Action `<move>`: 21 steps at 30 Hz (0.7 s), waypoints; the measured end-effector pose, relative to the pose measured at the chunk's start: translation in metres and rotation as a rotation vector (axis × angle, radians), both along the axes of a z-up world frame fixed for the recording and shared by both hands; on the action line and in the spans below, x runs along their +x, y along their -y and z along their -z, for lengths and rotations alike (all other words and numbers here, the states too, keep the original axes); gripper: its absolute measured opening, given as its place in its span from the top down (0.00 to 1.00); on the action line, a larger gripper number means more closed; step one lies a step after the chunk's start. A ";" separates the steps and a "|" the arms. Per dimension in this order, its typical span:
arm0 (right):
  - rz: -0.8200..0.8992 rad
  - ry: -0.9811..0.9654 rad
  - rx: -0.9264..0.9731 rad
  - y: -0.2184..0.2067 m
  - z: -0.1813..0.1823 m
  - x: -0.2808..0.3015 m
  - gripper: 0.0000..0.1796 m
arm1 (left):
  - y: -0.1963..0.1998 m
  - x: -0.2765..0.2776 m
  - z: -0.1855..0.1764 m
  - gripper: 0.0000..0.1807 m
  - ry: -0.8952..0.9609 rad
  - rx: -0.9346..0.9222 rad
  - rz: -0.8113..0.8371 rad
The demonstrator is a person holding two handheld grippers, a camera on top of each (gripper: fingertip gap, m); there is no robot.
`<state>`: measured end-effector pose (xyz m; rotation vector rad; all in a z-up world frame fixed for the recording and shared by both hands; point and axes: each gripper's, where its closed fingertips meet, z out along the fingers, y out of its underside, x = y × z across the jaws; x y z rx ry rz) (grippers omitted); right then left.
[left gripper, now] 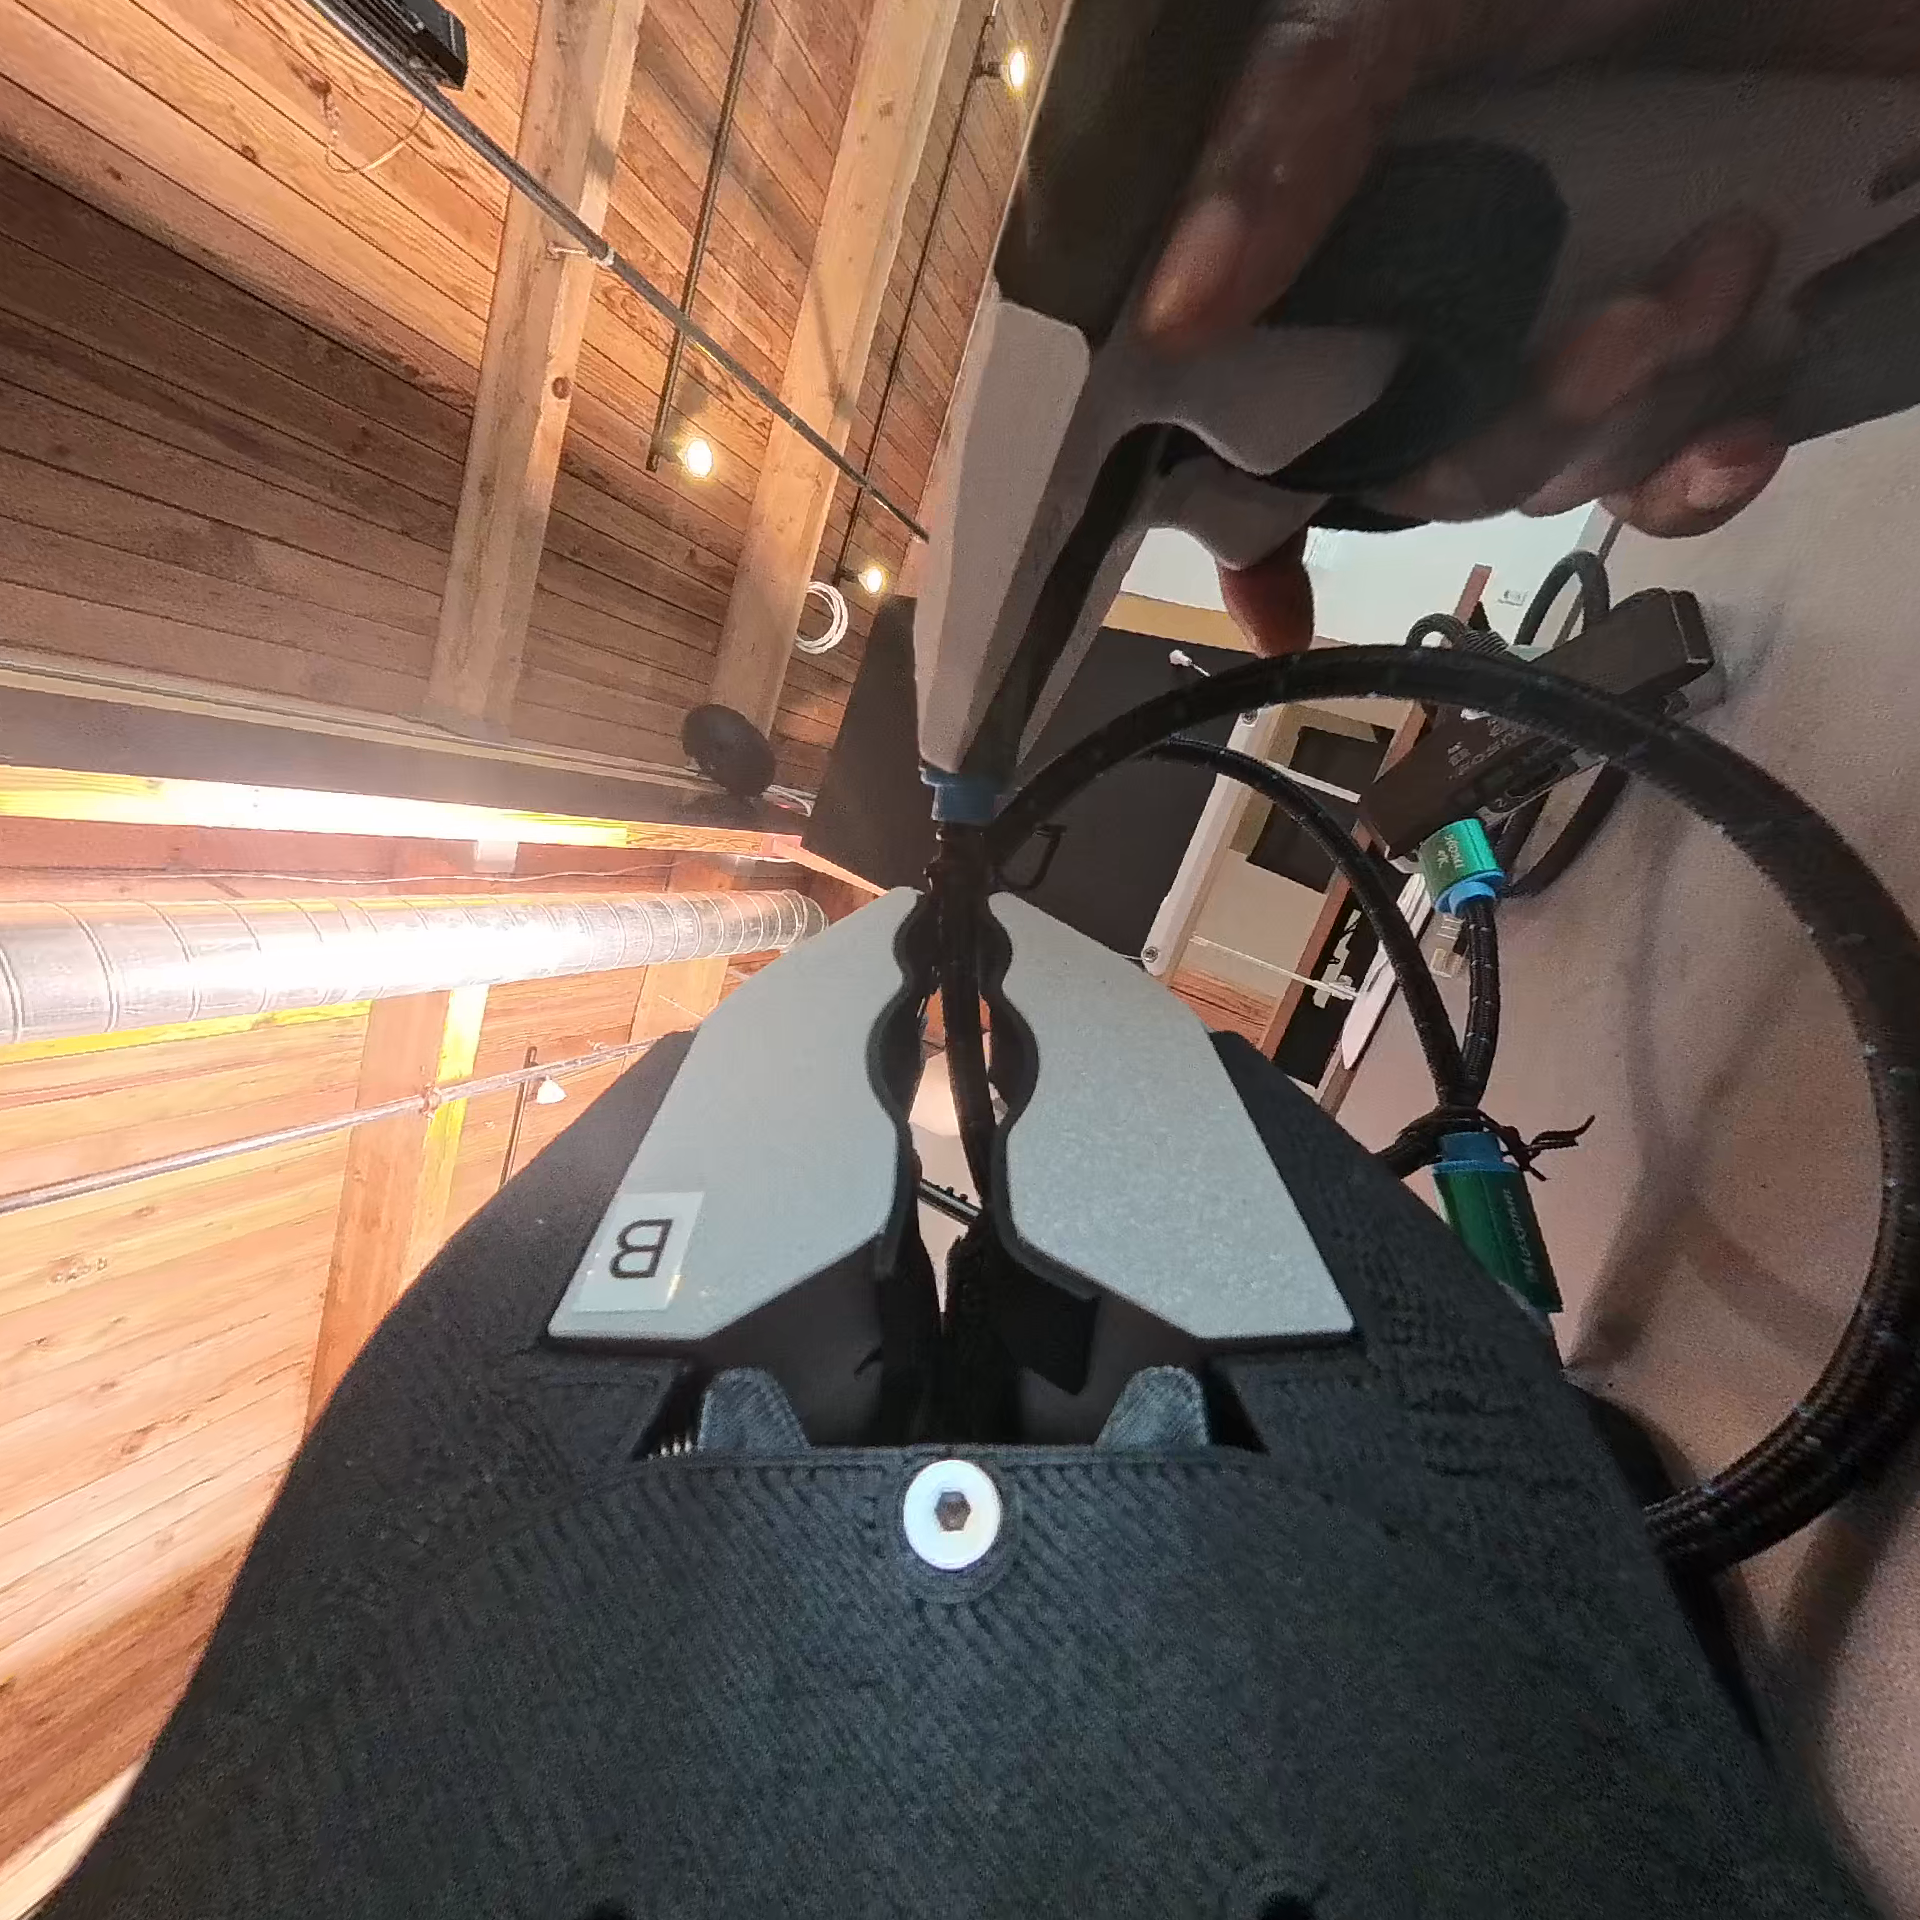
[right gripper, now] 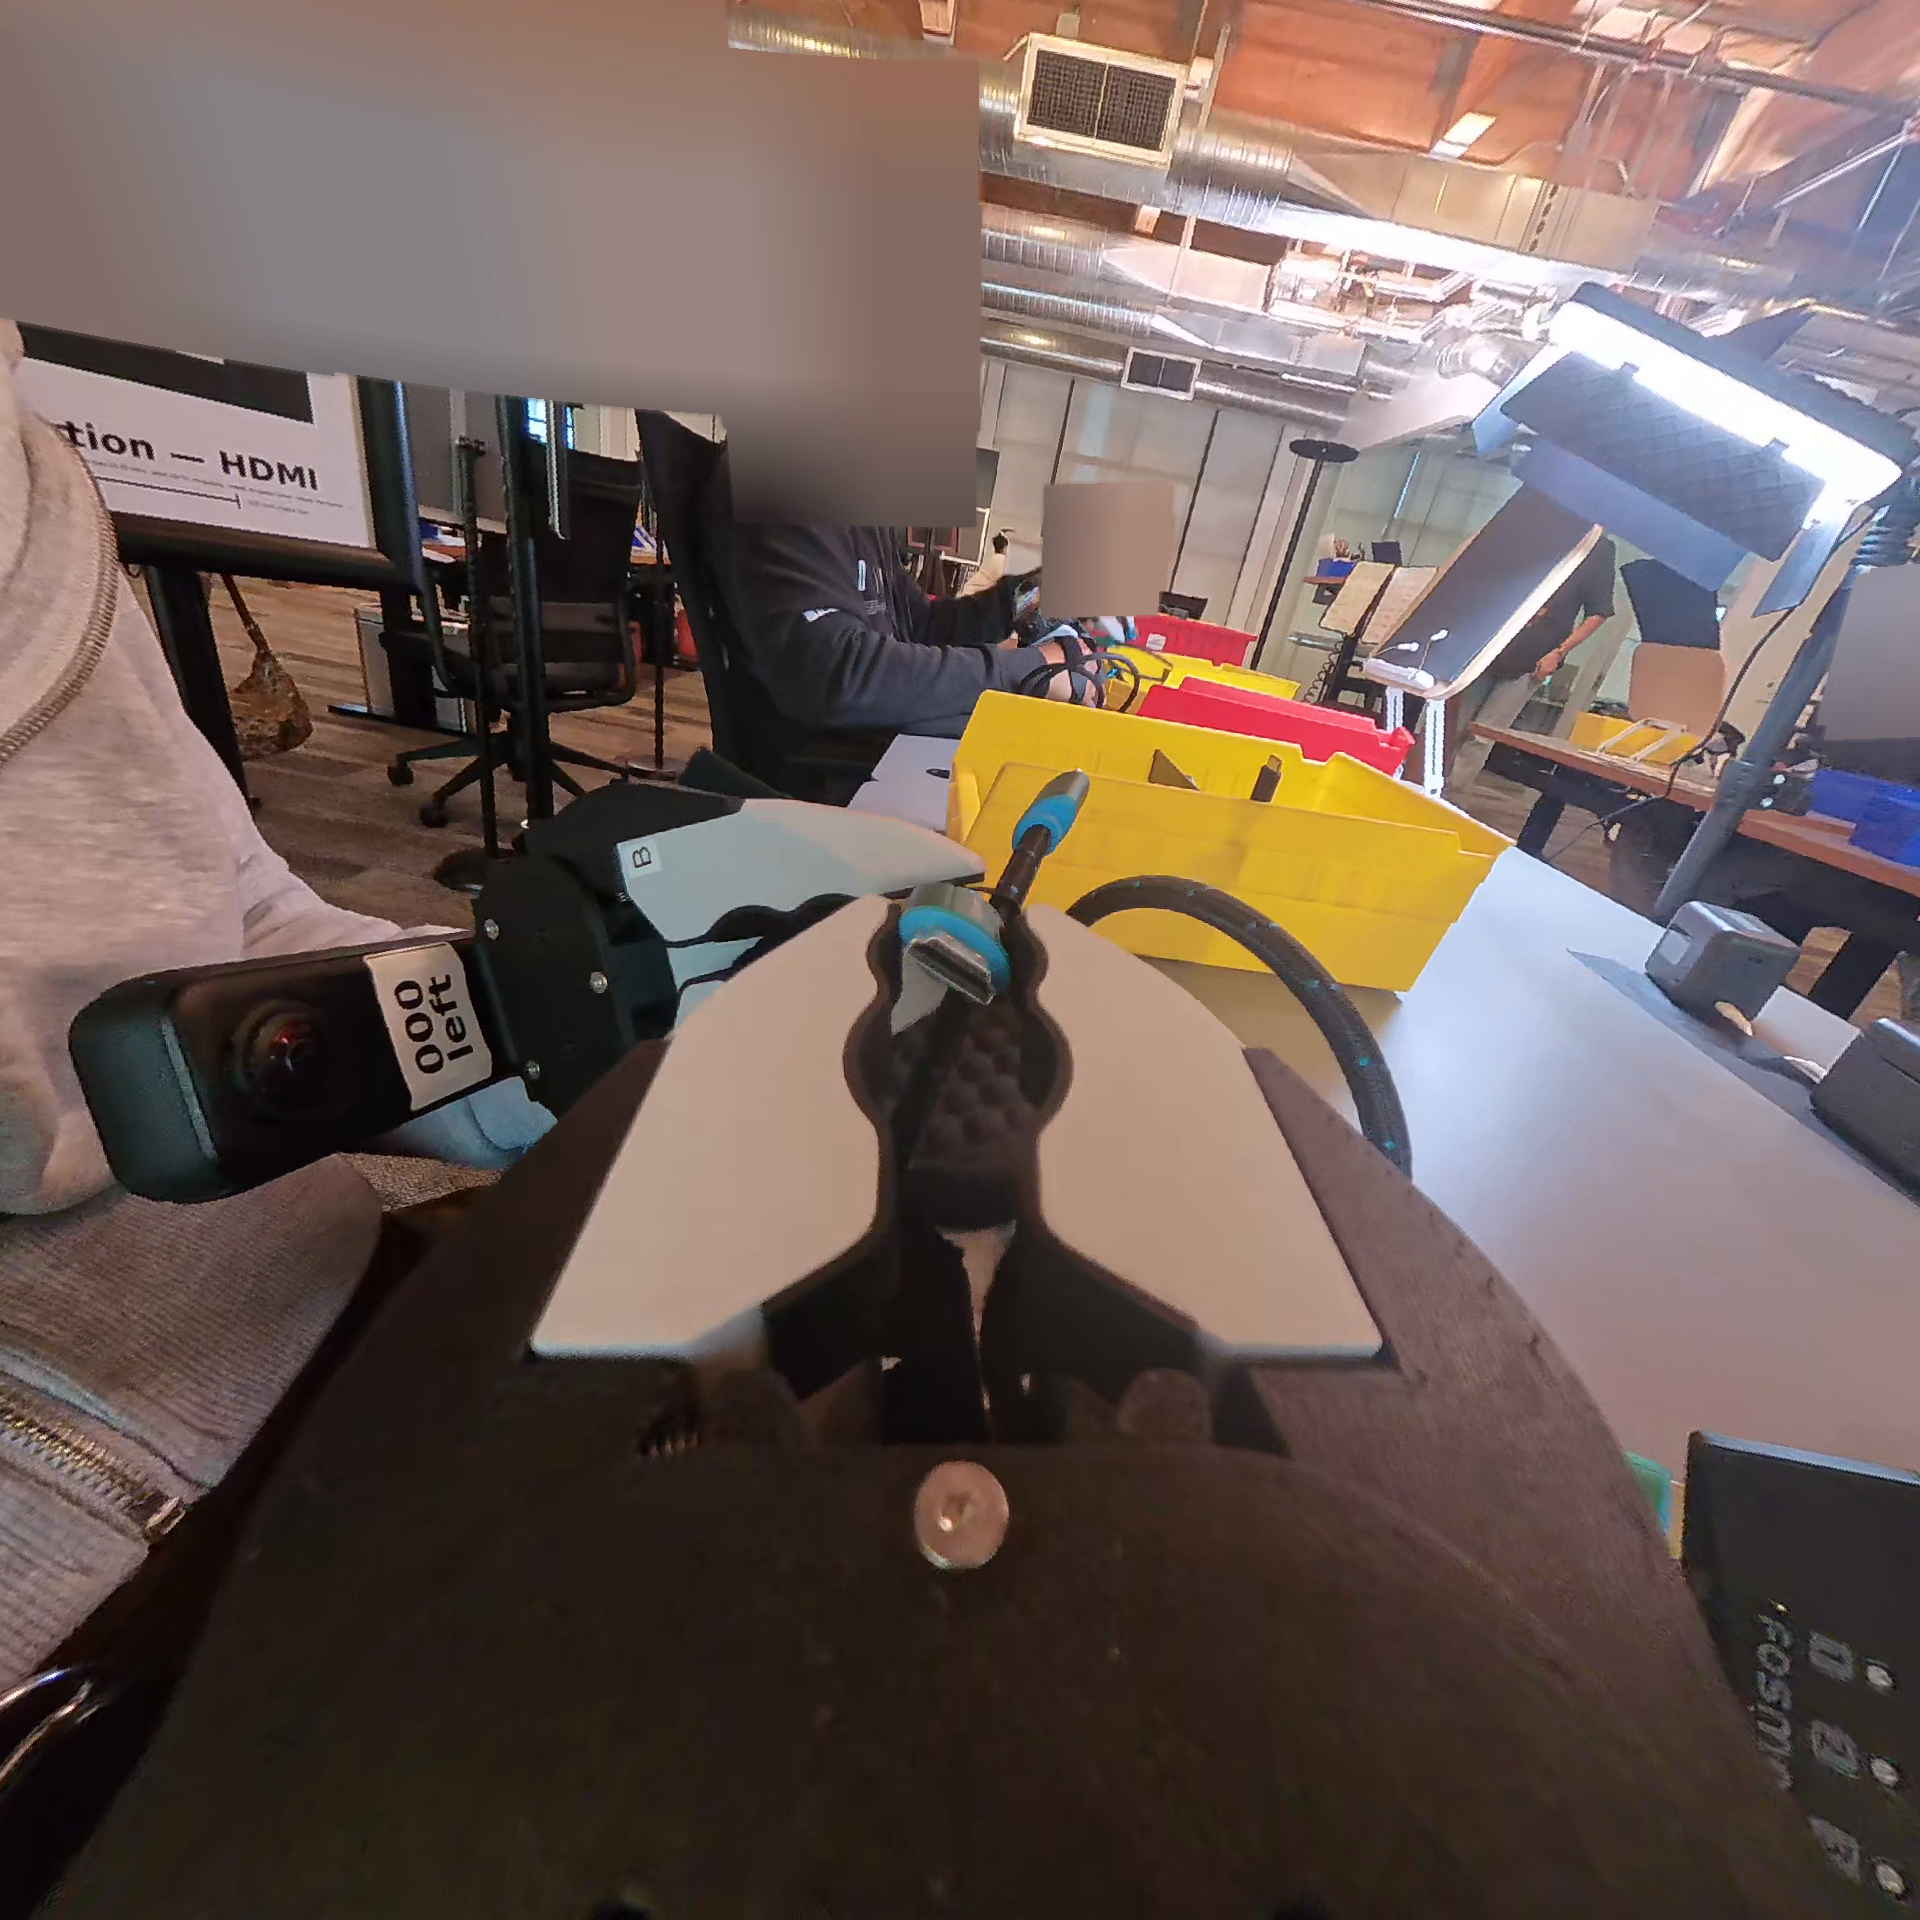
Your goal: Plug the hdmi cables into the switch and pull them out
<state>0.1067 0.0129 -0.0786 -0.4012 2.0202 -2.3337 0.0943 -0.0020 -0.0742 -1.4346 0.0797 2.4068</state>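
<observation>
We've got both grippers pinched on the same braided HDMI cable (left gripper: 961, 997). Left gripper (left gripper: 956, 914) is narrow, fingers nearly together with the black cable running between them just behind the blue collar. Right gripper (right gripper: 951, 966) is clamped on that cable's plug (right gripper: 951, 951): the metal connector with blue ring sits between the fingertips, tip pointing back toward the camera.

In the left wrist view the right gripper (left gripper: 961, 769) comes down from above, held by a hand (left gripper: 1455, 312), fingertips meeting the blue collar just past our left fingertips. The left view is tilted up at the wood ceiling.

Switch (left gripper: 1538, 727), a dark box, is off to the right in the left view, near a second green plug (left gripper: 1460, 847) and with another green plug (left gripper: 1496, 1236) lying loose beside the cable loop. Its corner also shows at the bottom right of the right view (right gripper: 1808, 1662) on the grey bench (right gripper: 1610, 1195).

Yellow bin (right gripper: 1195, 831) sits behind on the bench, a second blue-collared plug (right gripper: 1049, 810) sticking up in front of it.
</observation>
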 end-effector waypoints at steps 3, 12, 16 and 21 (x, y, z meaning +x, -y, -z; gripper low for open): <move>0.003 -0.009 -0.008 0.000 0.000 0.000 0.89 | 0.000 0.000 0.000 0.96 0.000 0.000 0.001; 0.029 -0.059 -0.036 -0.001 -0.005 0.000 0.89 | 0.000 0.000 0.002 0.96 0.000 0.003 0.004; 0.046 -0.094 -0.031 -0.001 -0.004 0.001 0.90 | 0.000 0.000 0.002 0.96 0.002 0.006 0.006; 0.056 -0.132 -0.024 -0.001 -0.004 0.002 0.90 | -0.001 0.000 0.003 0.96 0.003 0.006 0.009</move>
